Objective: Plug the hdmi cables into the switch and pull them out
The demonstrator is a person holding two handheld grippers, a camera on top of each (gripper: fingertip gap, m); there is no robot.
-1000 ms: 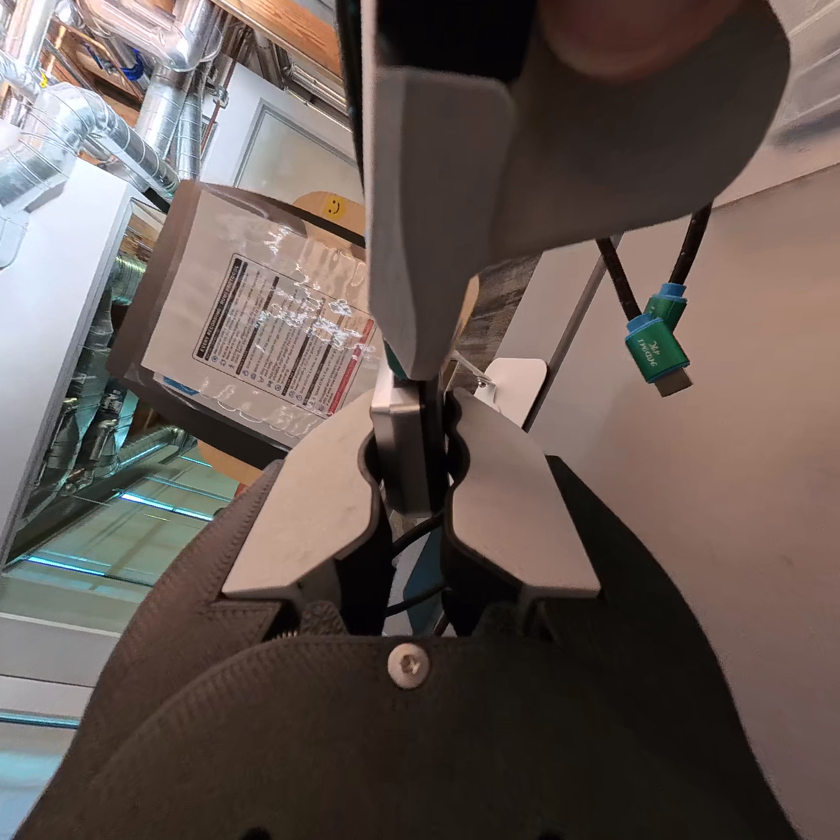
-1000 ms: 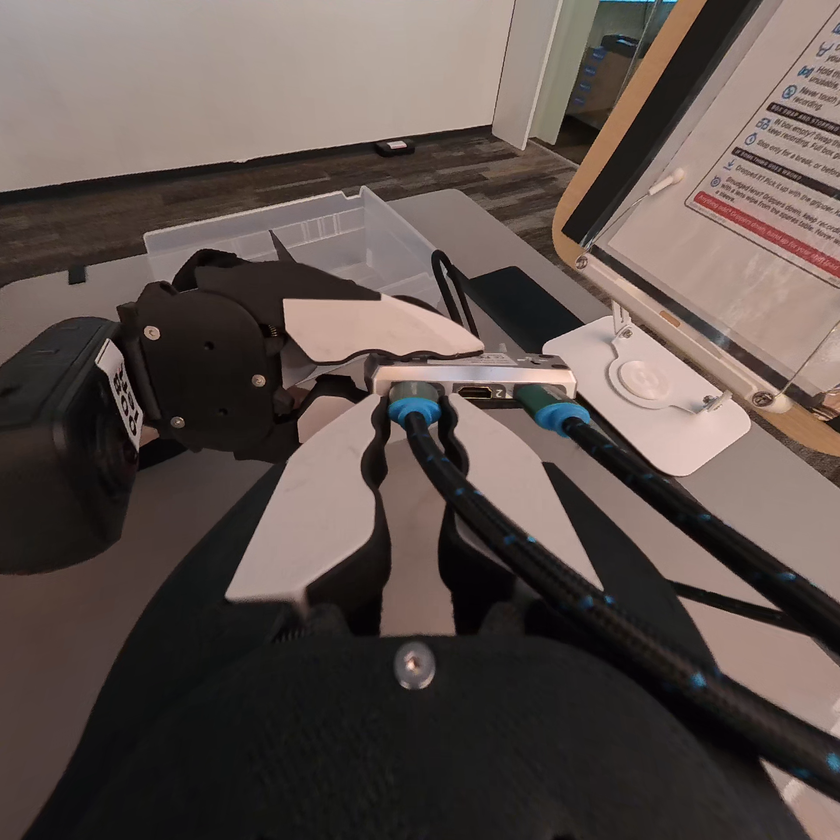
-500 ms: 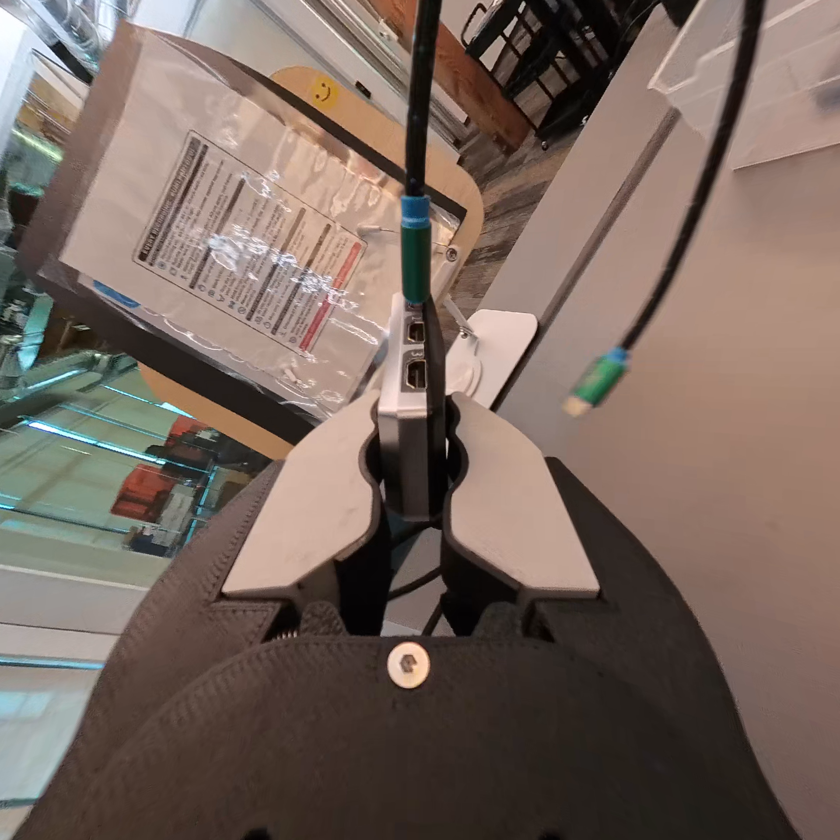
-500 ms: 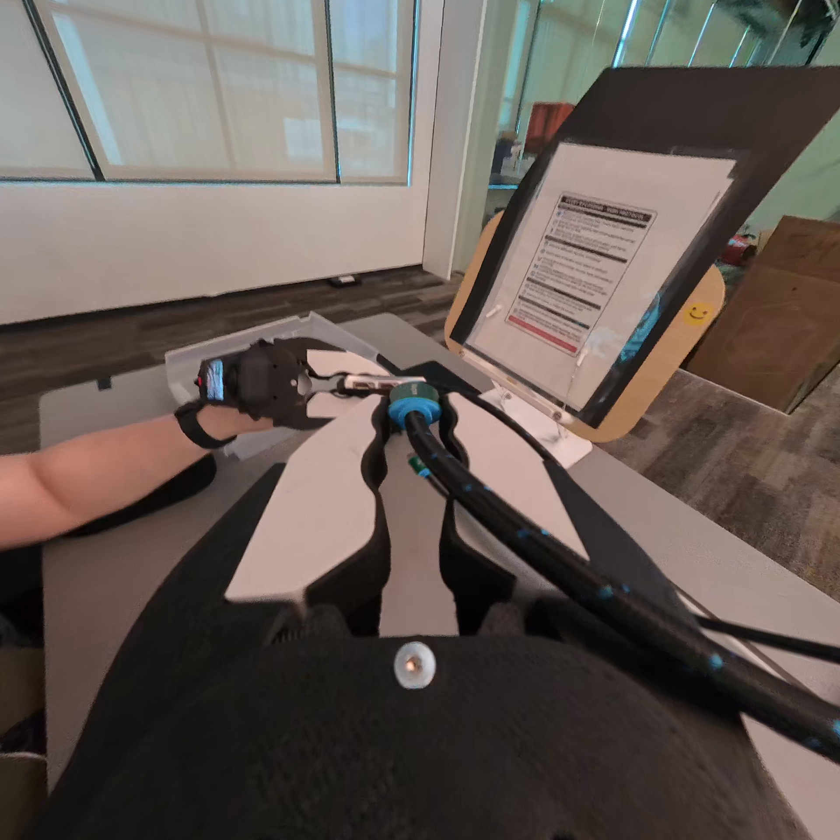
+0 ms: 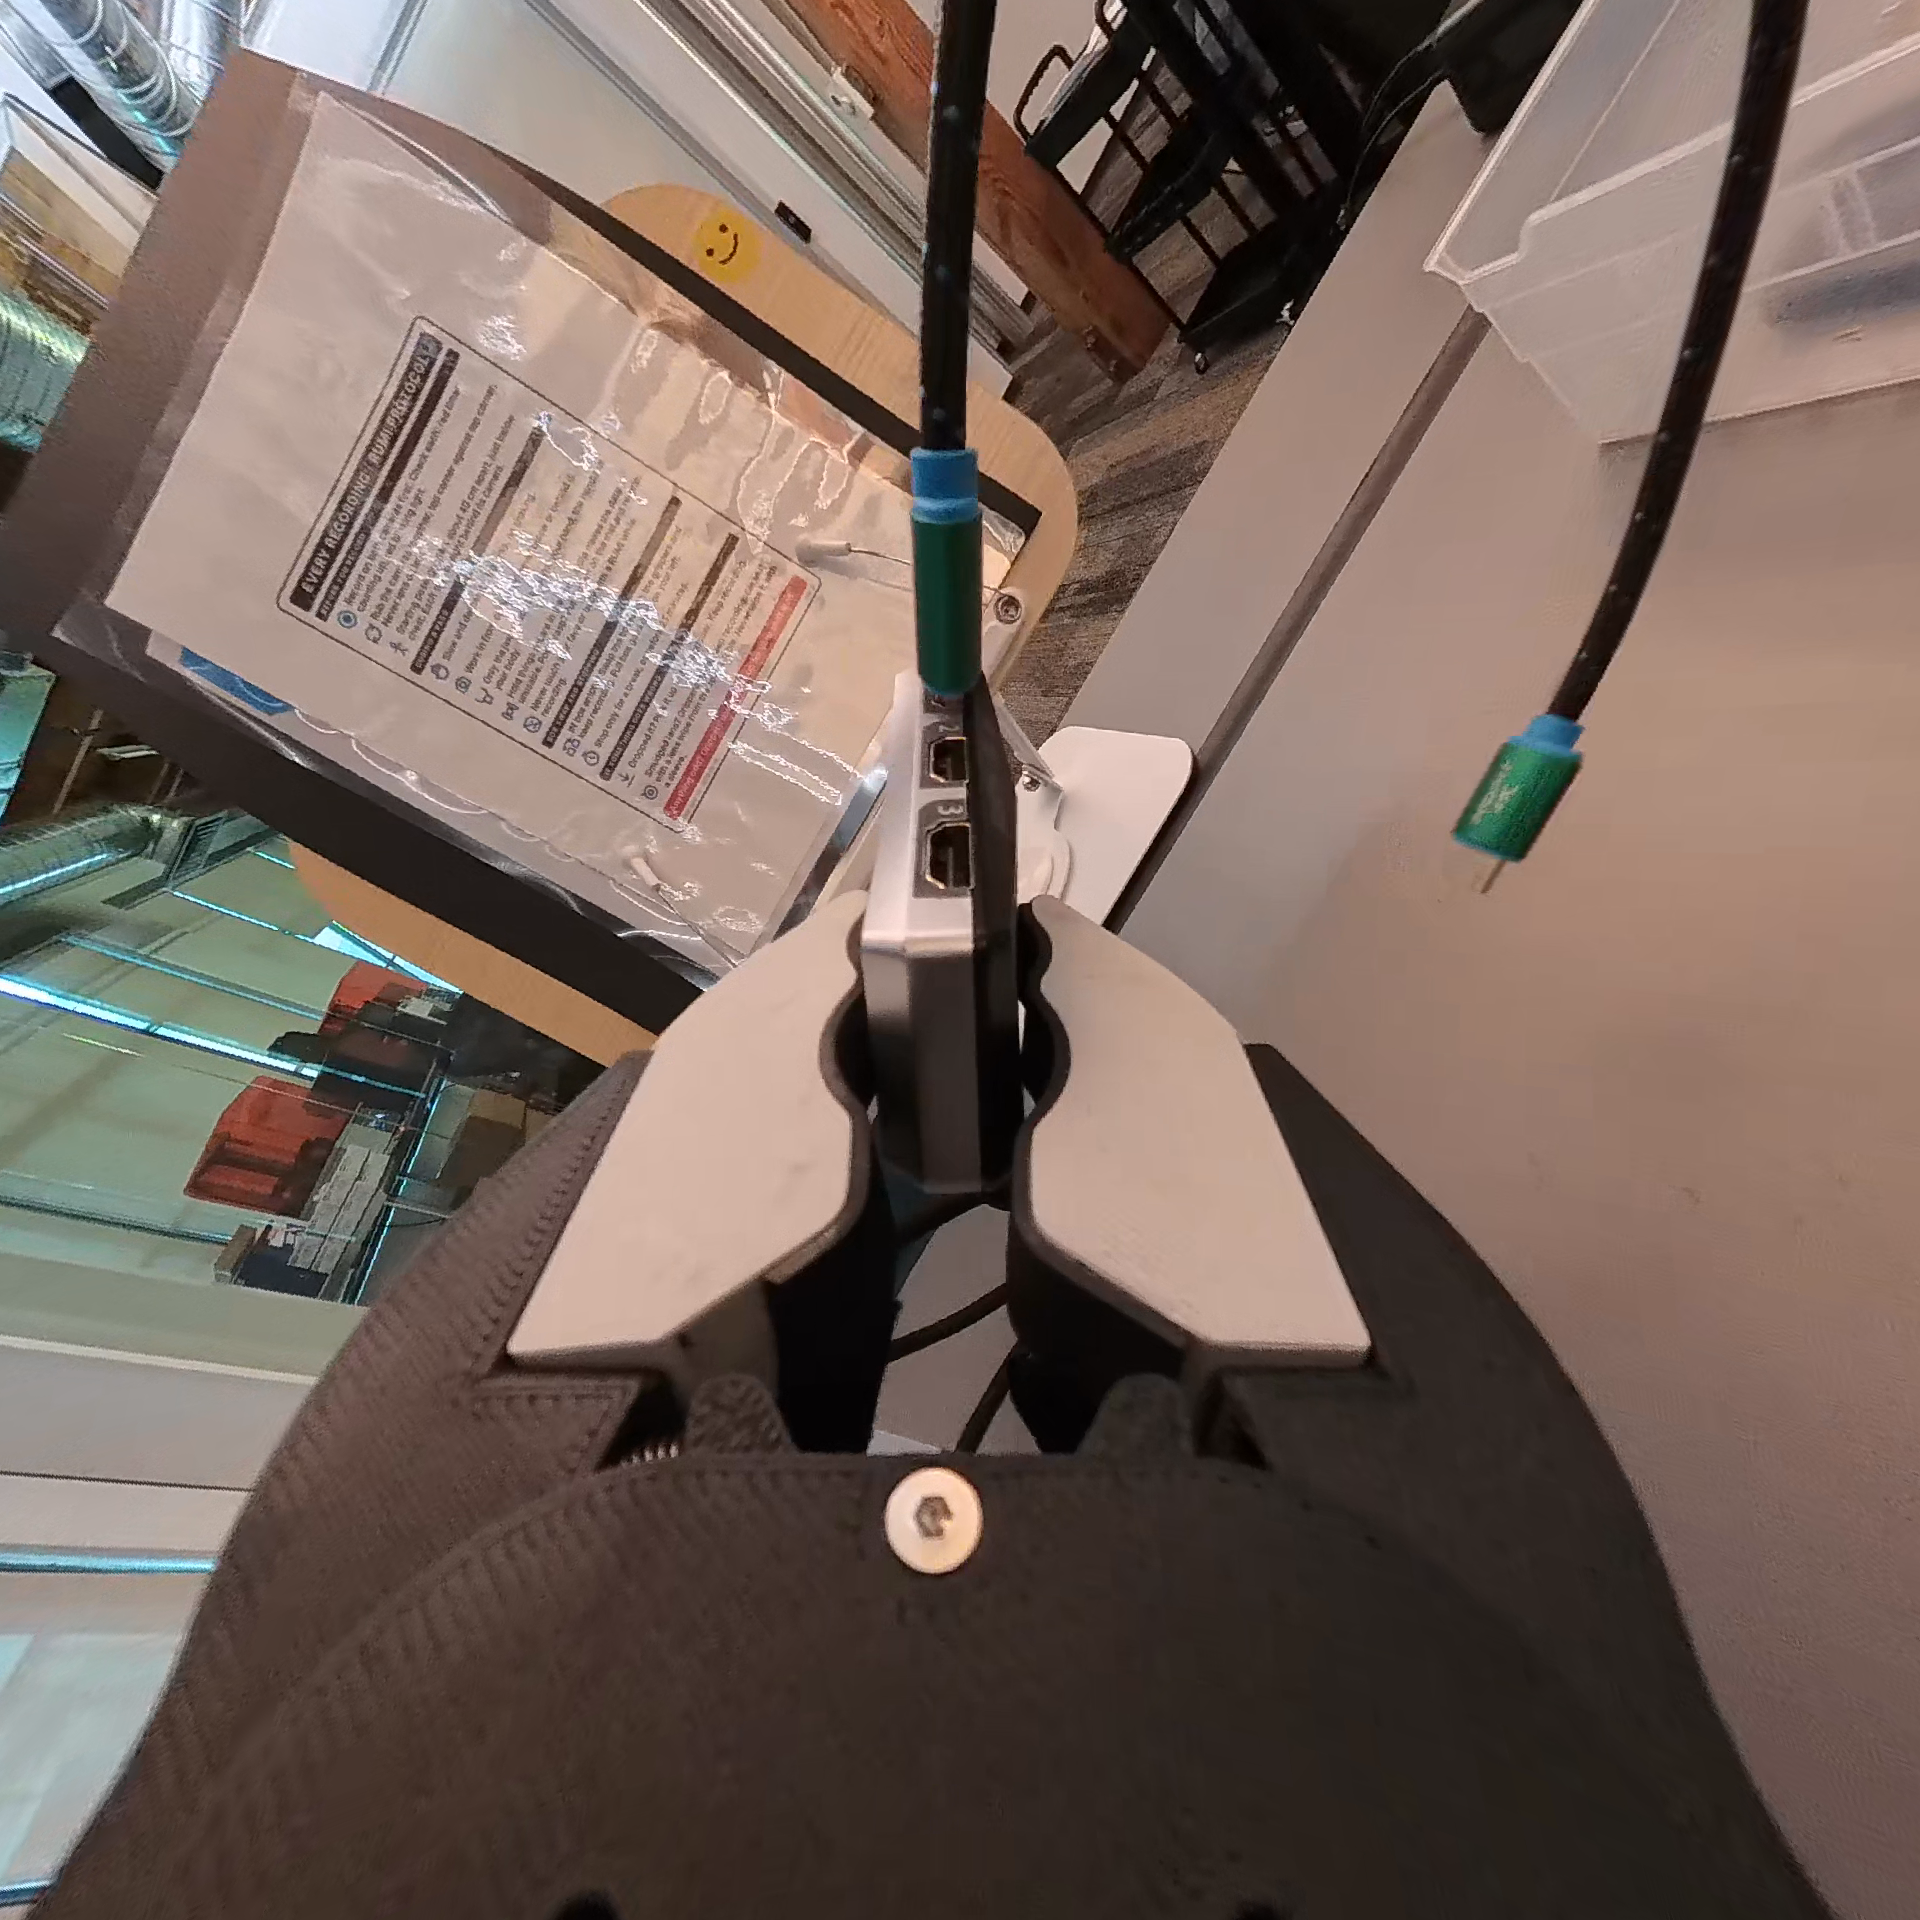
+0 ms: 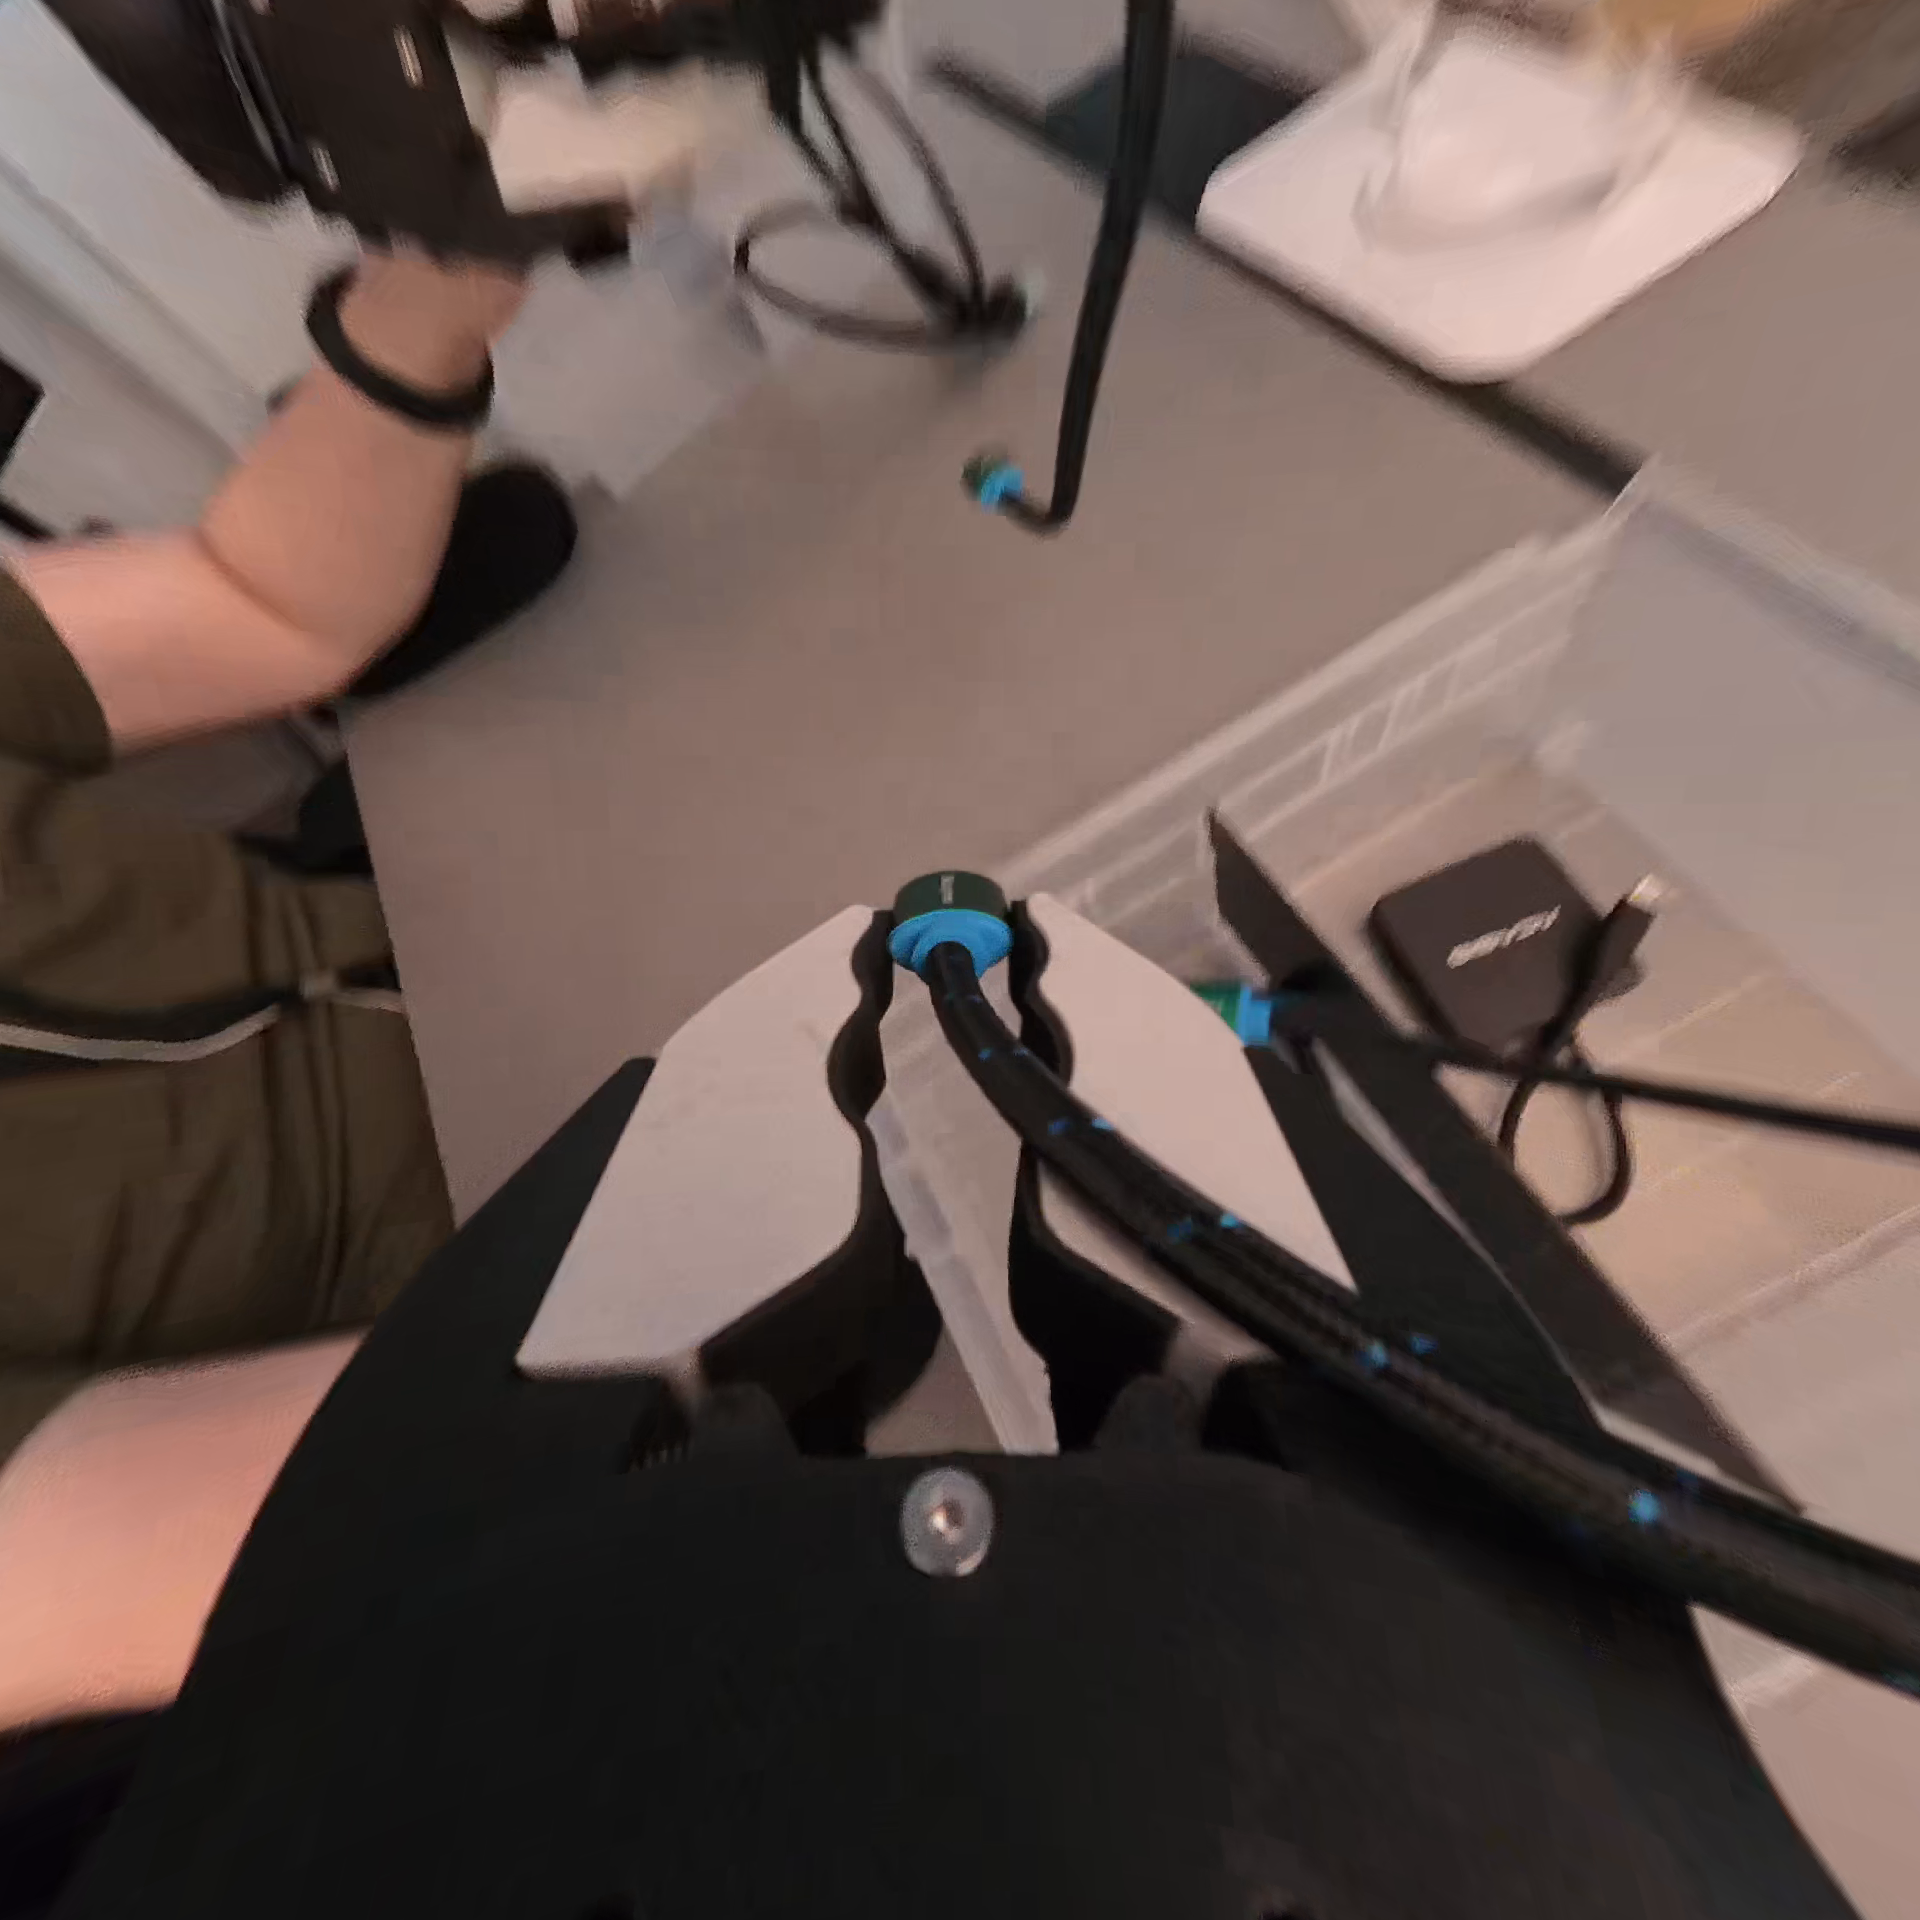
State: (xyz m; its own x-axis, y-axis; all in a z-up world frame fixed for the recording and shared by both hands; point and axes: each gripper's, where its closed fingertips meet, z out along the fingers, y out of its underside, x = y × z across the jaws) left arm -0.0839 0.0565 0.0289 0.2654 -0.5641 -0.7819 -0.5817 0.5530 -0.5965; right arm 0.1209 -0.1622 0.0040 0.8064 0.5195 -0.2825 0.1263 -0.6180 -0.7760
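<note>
Now the left gripper (image 5: 943, 935) clamps the silver HDMI switch (image 5: 928, 925), one green plug (image 5: 945, 592) seated at its 12 o'clock end; the right gripper (image 6: 943, 925) pinches another green HDMI plug (image 6: 943, 914), held free over the table (image 6: 727, 675).

Clear bin (image 6: 1382, 717), black drive (image 6: 1475, 935), sign stand (image 5: 1122, 790).

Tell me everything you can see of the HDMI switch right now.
The HDMI switch is a slim box with a silver metal-looking face and a black side, held on edge, raised off the grey table, clamped between the left gripper's closed white fingers. Two empty ports face up along its edge. At the far port a green plug with a blue collar is seated, its black braided cable running up out of frame.
</note>
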